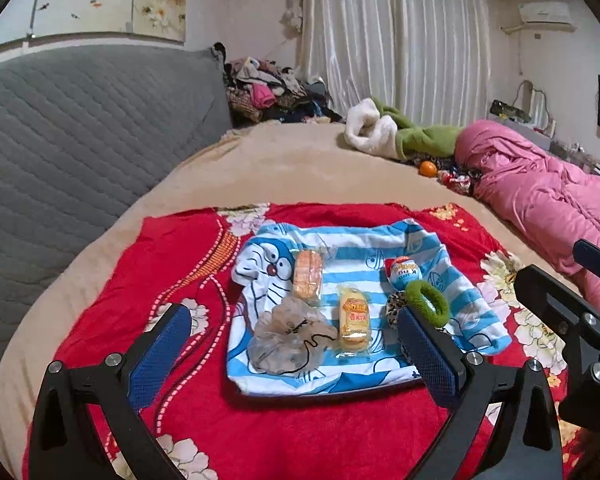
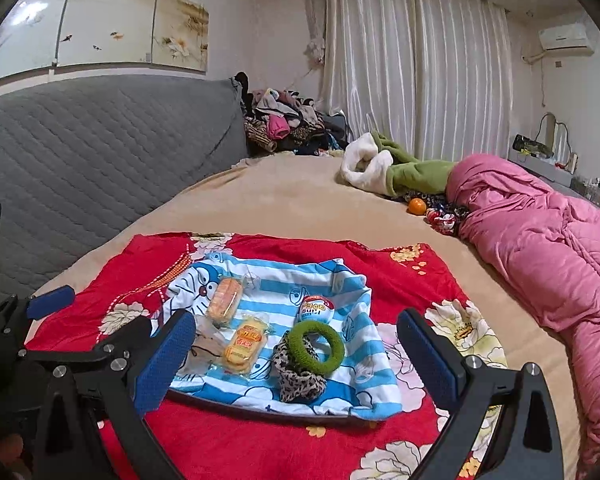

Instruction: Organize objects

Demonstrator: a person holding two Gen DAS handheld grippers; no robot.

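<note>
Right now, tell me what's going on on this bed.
A person holds two tools over a blue striped cloth spread on a red floral blanket. The left hand-held gripper and right hand-held gripper are both open and hold nothing. On the cloth lie two wrapped snack cakes, a toy egg, a green hair tie, a leopard scrunchie and a sheer scrunchie, all untouched.
</note>
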